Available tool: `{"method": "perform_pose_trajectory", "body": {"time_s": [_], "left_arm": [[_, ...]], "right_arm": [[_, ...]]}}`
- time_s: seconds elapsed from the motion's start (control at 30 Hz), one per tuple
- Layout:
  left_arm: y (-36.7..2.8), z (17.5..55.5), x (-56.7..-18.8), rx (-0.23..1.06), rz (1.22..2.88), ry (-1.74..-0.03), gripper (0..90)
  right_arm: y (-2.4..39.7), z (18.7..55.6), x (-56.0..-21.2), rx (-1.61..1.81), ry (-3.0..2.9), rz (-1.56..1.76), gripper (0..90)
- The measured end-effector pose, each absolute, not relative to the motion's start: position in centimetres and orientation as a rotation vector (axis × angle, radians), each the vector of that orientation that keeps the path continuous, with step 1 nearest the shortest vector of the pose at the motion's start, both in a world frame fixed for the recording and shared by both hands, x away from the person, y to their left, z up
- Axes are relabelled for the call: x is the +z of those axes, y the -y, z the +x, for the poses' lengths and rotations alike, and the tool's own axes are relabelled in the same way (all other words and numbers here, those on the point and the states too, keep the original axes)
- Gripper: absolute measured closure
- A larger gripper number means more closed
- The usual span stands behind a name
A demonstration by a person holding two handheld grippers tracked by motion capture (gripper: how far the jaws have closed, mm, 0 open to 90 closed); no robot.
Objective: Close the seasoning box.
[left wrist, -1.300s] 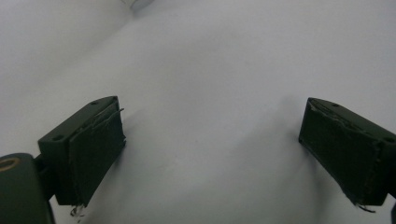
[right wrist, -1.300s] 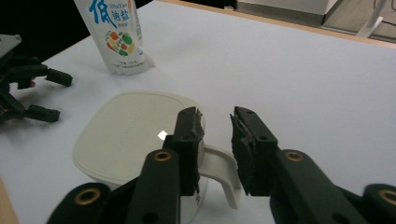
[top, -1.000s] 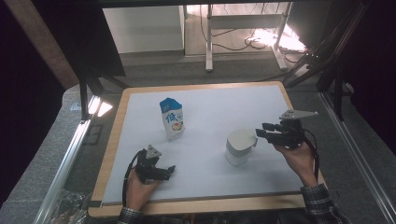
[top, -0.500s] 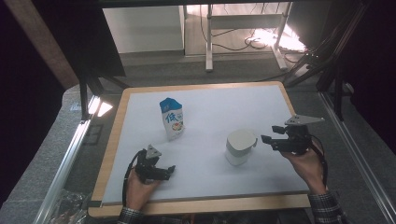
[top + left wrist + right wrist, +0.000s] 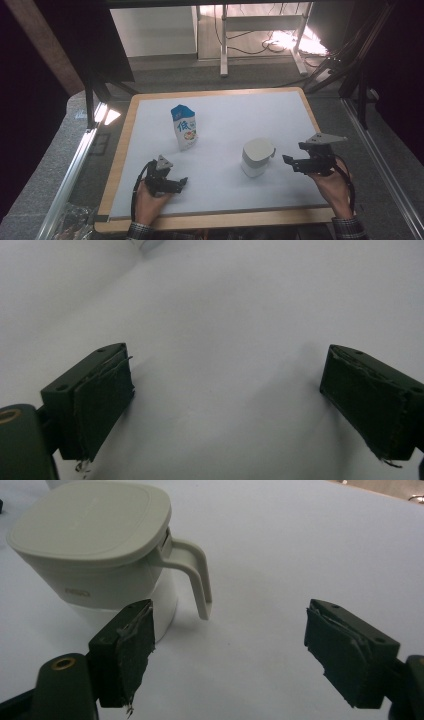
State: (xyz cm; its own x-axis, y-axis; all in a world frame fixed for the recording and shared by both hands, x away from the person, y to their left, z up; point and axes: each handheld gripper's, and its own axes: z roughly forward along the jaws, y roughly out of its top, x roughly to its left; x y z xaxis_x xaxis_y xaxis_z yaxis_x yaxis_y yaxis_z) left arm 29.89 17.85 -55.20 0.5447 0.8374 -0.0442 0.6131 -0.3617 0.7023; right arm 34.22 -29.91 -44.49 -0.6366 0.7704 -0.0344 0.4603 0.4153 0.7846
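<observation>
The lidded white cup [image 5: 257, 157] stands upright on the white table [image 5: 240, 115], right of middle, with its handle [image 5: 192, 575] sticking out toward the right gripper [image 5: 294, 159]. That gripper sits just beside the cup on the handle side, apart from it, and its fingers [image 5: 127, 647] have just been opening: in the right gripper view they stand wide with nothing between them, only bare table. From the same view the cup lies ahead and to the left of the gap, the near finger overlapping the cup's lower corner in the picture while the handle hangs clear of both pads. The handle is a thin vertical strap, open at the bottom, so its long axis runs up and down; a grip on it would probably need the fingers to come in level from the side, one on each flat face. The left gripper [image 5: 176, 183] rests low near the front left of the table, well apart from the cup, its fingers [image 5: 102, 400] also spread wide over empty table with nothing held. A blue and white pouch [image 5: 184, 127] stands upright farther back on the left, nearer the left hand than the right. The right hand is plainly the nearer one to the cup
</observation>
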Motion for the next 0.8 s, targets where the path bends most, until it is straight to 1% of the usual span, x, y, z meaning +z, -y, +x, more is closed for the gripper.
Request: {"method": "perform_pose_trajectory", "body": {"time_s": [0.37,0.8], "left_arm": [[-17.8,29.9,-55.2,0.425,2.102,-1.165,6.4],[-17.9,29.9,-55.2,0.425,2.101,-1.165,6.4]], "right_arm": [[30.1,33.5,-46.6,1.045,-2.301,1.070,13.3],[29.4,33.1,-49.9,0.964,-2.320,1.086,11.7]]}}
